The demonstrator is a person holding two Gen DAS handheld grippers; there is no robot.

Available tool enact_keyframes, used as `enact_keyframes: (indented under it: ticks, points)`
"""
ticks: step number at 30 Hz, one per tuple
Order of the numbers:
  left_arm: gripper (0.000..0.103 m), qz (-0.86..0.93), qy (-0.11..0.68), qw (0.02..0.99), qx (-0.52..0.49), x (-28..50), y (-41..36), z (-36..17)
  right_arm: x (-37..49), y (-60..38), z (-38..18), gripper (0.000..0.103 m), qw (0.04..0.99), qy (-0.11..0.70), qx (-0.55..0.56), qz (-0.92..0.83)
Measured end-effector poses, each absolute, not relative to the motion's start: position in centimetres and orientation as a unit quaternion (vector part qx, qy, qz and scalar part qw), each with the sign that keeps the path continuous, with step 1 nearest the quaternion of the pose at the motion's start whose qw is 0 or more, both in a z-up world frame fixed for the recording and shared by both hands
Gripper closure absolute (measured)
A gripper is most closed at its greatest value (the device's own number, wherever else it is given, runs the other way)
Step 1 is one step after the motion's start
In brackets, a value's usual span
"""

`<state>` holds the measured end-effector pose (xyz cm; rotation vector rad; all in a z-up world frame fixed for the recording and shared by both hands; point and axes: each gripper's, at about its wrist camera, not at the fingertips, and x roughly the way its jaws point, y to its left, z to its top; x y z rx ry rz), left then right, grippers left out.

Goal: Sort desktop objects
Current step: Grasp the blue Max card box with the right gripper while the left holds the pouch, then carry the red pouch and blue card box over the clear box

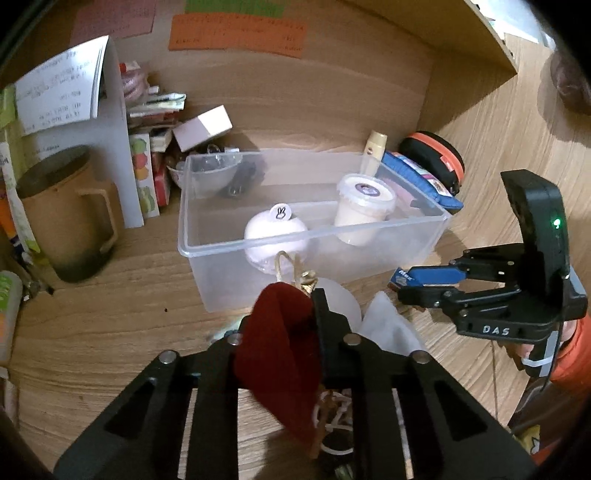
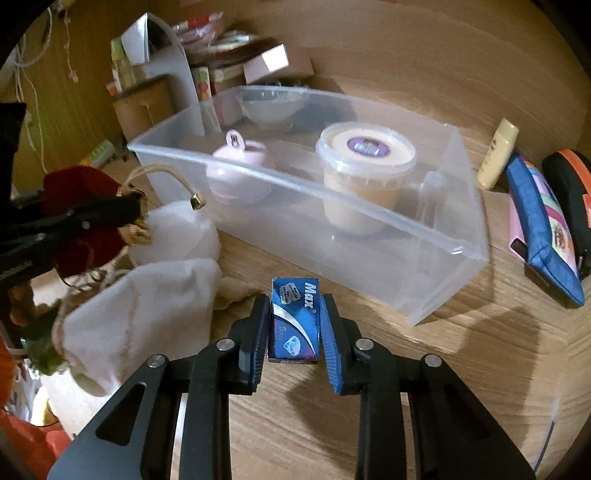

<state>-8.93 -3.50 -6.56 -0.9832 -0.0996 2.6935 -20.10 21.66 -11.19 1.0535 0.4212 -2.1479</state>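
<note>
Wooden desk bears clear bin, white pouches.

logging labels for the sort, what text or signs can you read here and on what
"Max" and "5 pcs": small blue box between the right tool's pads.
"DAS": side of the right tool, seen from the left wrist.
Rabbit sign: round tag on the pink pot in the clear bin.
Too blurred to read: tub lid sticker, orange note, paper sheets.

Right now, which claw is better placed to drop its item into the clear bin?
Probably the right claw: it grips the small blue box just in front of the clear bin. The left claw pinches a red pouch further from the rim.
</note>
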Motion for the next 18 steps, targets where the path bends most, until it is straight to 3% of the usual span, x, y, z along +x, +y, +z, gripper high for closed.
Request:
enact_keyframes:
  ticks: [18]
  points:
    - [0.086, 0.946, -0.030, 0.121, -0.299, -7.9, -4.0, -1.9, -18.2, 23.4, -5.2, 0.078, 0.383, 0.127, 0.336, -0.851]
